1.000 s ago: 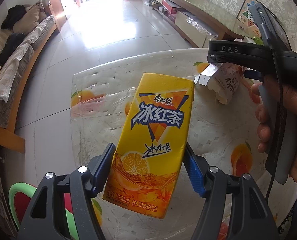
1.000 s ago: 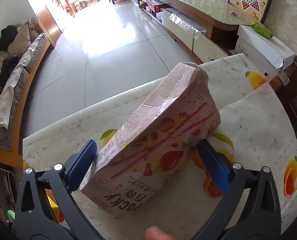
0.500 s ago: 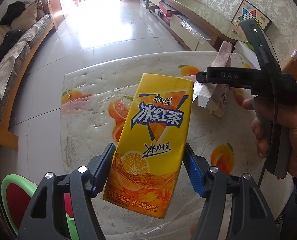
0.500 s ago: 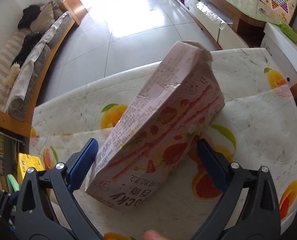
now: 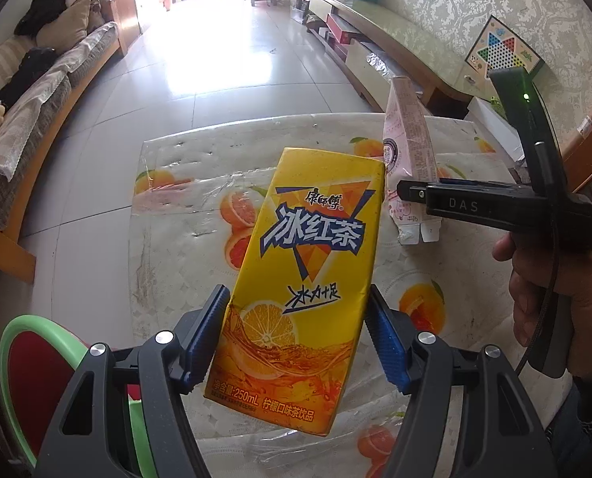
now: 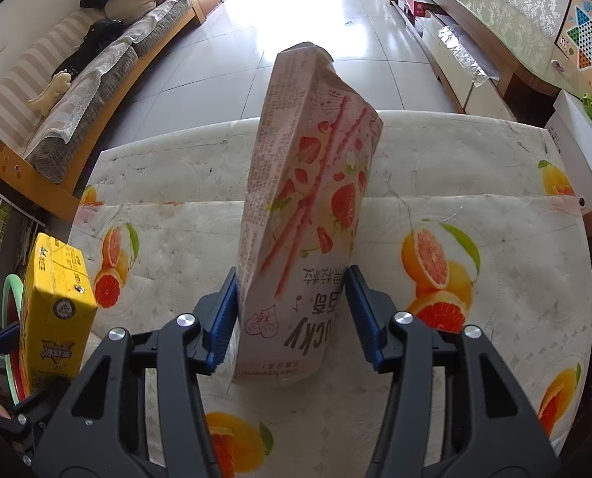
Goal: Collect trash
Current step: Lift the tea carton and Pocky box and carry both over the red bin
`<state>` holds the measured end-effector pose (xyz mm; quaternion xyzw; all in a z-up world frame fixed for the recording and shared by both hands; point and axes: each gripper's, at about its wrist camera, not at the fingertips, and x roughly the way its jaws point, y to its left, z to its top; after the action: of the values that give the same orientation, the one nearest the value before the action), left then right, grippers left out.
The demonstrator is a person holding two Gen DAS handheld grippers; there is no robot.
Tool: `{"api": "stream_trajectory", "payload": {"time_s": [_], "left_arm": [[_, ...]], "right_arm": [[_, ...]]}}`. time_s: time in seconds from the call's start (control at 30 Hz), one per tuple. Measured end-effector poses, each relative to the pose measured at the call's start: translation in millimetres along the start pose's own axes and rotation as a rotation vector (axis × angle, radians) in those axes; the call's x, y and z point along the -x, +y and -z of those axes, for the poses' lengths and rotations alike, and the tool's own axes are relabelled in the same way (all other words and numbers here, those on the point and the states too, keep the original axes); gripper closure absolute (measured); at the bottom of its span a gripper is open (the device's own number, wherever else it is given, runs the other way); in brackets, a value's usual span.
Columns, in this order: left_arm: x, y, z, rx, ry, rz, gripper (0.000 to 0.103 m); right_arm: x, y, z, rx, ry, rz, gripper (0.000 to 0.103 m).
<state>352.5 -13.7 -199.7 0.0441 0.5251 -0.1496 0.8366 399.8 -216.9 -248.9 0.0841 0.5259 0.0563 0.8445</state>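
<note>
Trash, 2 pieces lifted above the table (image 6: 475,151): left gripper (image 5: 296,338) pinching a yellow drink carton (image 5: 308,279), right gripper (image 6: 292,314), jaws just closing, pinching a pink snack box (image 6: 312,199); disposal remains.

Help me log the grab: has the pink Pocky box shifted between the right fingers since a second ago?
Yes. The pink Pocky box has swung from slanting to nearly upright against the fruit-print tablecloth, as the right gripper was closing.
</note>
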Motion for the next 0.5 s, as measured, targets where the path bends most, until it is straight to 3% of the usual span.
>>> {"api": "stream_trajectory", "payload": {"time_s": [0.37, 0.5], "left_arm": [[37, -1, 14, 0.051, -0.052, 0.008, 0.039], [59, -5, 25, 0.063, -0.082, 0.000, 0.039]], "right_arm": [[86, 4, 29, 0.049, -0.103, 0.027, 0.056], [124, 23, 40, 0.095, -0.147, 0.015, 0.056]]}}
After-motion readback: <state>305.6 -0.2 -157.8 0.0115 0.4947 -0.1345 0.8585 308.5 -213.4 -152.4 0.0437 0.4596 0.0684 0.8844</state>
